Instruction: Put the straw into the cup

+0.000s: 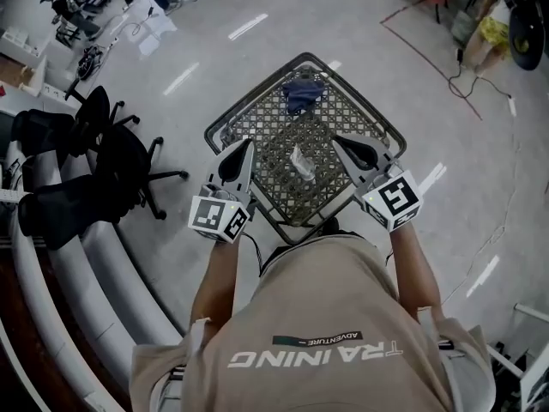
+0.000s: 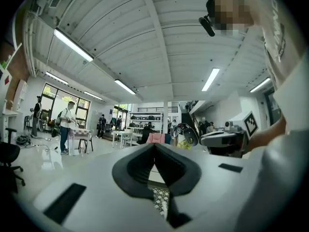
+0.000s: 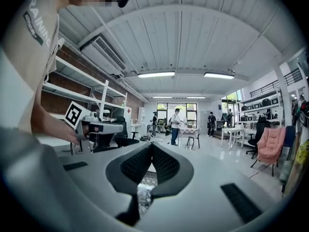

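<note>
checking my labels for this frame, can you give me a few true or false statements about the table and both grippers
1. The left gripper and the right gripper both have their jaws together. True.
2. The left gripper holds a straw. False: nothing is between its jaws.
3. A blue cloth lies on the mesh table. True.
4. The clear plastic item sits on the floor. False: it lies on the table.

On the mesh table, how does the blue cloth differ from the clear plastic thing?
The blue cloth is dark and opaque; the clear plastic thing is pale and see-through. The blue cloth lies bunched by the far edge, while the clear plastic thing sits near the middle. Both rest on the mesh table, apart from each other.
</note>
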Demonstrator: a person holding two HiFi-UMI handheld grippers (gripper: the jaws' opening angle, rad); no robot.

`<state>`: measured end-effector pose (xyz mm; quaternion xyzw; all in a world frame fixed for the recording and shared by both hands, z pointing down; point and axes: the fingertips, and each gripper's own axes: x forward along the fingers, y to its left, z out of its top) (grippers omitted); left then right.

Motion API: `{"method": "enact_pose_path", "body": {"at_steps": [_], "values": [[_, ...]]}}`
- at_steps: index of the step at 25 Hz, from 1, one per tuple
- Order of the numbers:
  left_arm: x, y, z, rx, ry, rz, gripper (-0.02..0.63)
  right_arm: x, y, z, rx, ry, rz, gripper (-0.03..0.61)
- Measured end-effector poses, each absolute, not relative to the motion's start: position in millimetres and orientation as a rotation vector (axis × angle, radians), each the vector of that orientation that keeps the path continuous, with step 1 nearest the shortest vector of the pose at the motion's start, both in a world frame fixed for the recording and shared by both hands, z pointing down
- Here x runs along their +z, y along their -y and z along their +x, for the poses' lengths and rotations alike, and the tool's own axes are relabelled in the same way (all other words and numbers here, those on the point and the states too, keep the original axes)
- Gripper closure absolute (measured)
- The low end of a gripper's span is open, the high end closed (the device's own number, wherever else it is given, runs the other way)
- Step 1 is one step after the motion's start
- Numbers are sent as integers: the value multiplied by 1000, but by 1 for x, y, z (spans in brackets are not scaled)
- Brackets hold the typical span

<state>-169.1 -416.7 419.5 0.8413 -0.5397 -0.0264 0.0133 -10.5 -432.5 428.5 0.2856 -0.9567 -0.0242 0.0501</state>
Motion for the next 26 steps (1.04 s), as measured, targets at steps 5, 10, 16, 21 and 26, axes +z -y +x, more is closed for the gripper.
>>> {"method": "enact_pose_path", "body": {"at_steps": [5, 10, 16, 21, 26], "values": [[422, 406, -186, -57, 1695, 2605, 597, 408, 426, -23, -99, 2923, 856, 560], [417, 395, -194, -59, 1683, 2609, 597, 398, 422, -23, -94, 2933, 890, 560], [407, 391, -211, -71, 1672, 2620, 597, 386, 420, -32, -132, 2925, 906, 560], [408, 391, -210, -67, 1636, 2637, 597, 392, 420, -30, -124, 2910, 933, 560], [414, 391, -214, -75, 1604, 2616, 597, 400, 422, -28, -100, 2900, 936, 560]]}}
